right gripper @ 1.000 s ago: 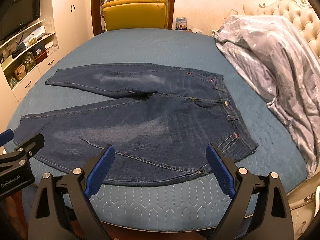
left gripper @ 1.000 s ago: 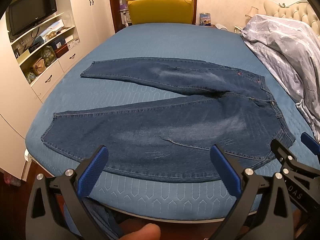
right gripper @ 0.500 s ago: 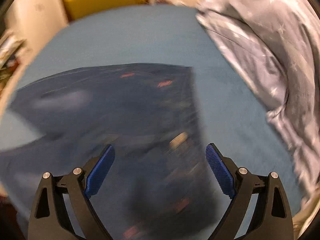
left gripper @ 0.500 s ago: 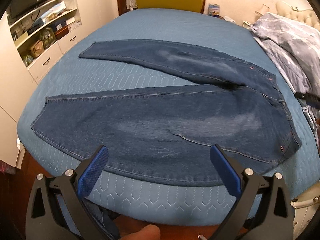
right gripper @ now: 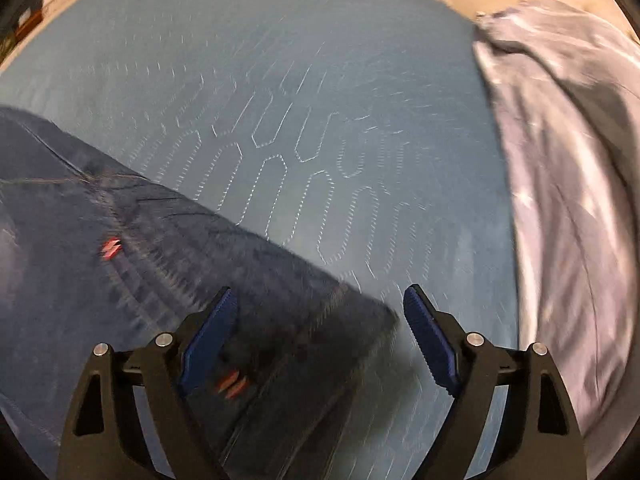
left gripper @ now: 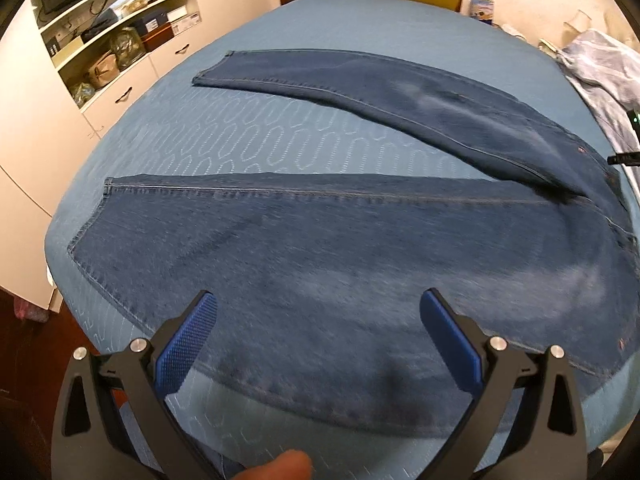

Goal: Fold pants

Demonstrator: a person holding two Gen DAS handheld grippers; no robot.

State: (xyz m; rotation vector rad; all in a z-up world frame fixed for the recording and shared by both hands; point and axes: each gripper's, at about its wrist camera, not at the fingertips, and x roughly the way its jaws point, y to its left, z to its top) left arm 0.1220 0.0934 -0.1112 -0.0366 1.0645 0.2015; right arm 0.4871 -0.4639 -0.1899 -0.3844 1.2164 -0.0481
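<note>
Left black gripper with blue pads [left gripper: 318,334] gaping wide, gripping nothing, hovering over one pair of dark-blue denim pants [left gripper: 320,248], right black blue-padded gripper [right gripper: 318,330] likewise spread empty, hanging above waistband corner, one blue quilted bed [right gripper: 280,80].

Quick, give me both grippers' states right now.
Left gripper: open, holding nothing, above the near leg of the jeans.
Right gripper: open, holding nothing, over the jeans' waistband corner.
</note>
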